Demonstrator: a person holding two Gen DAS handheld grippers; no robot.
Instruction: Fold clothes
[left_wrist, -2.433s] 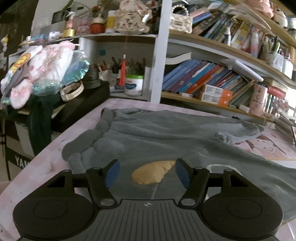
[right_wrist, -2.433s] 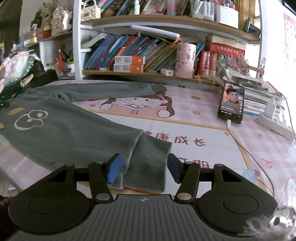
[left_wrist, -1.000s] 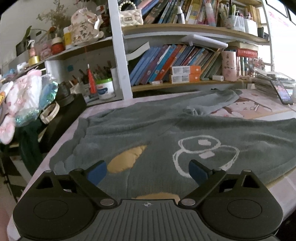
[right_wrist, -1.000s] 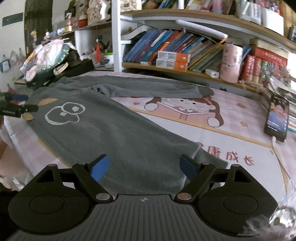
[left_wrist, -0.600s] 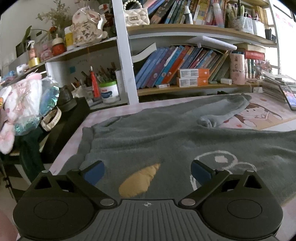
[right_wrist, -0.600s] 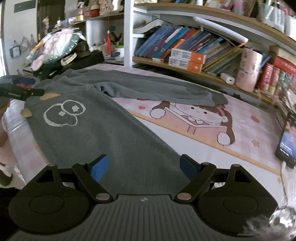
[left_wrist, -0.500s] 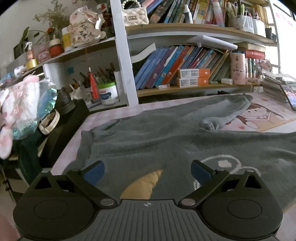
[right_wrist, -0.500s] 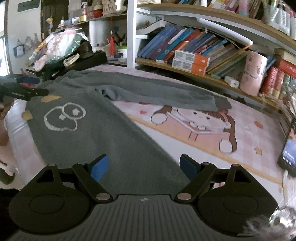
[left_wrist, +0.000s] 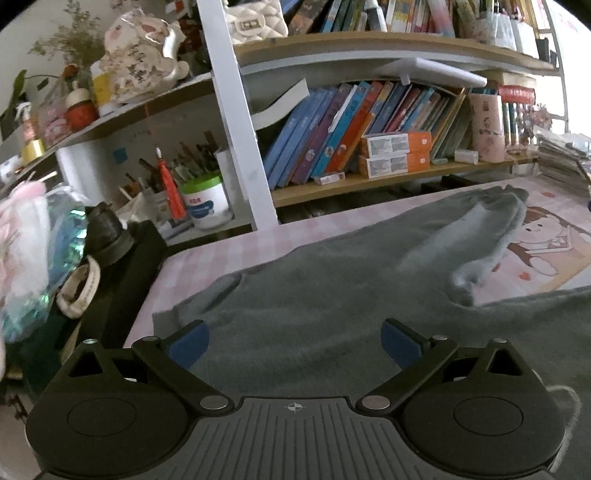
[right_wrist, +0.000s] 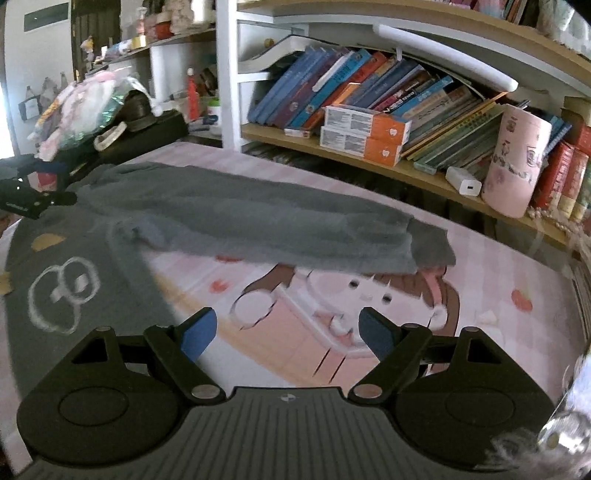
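Observation:
A grey sweater (left_wrist: 332, 302) lies spread flat on a pink cartoon-print table mat (left_wrist: 546, 251). It also shows in the right wrist view (right_wrist: 229, 214), with a white outline motif (right_wrist: 62, 291) on its body and one sleeve (right_wrist: 295, 229) stretched along the far side. My left gripper (left_wrist: 293, 341) is open and empty, low over the sweater's upper part near the left edge. My right gripper (right_wrist: 286, 332) is open and empty above the bare mat (right_wrist: 332, 295), in front of the sleeve. The left gripper shows in the right wrist view (right_wrist: 33, 199) at the far left.
A bookshelf (left_wrist: 369, 133) full of books runs along the far side of the table. Orange boxes (right_wrist: 364, 133) and a pink cup (right_wrist: 517, 162) stand on its low shelf. A black case (left_wrist: 122, 266) and a heap of bags (left_wrist: 26, 251) sit at the left.
Both grippers have opened wide and moved forward. The left one went up over the sweater's body toward its top. The right one left the near sleeve cuff and now faces the far sleeve.

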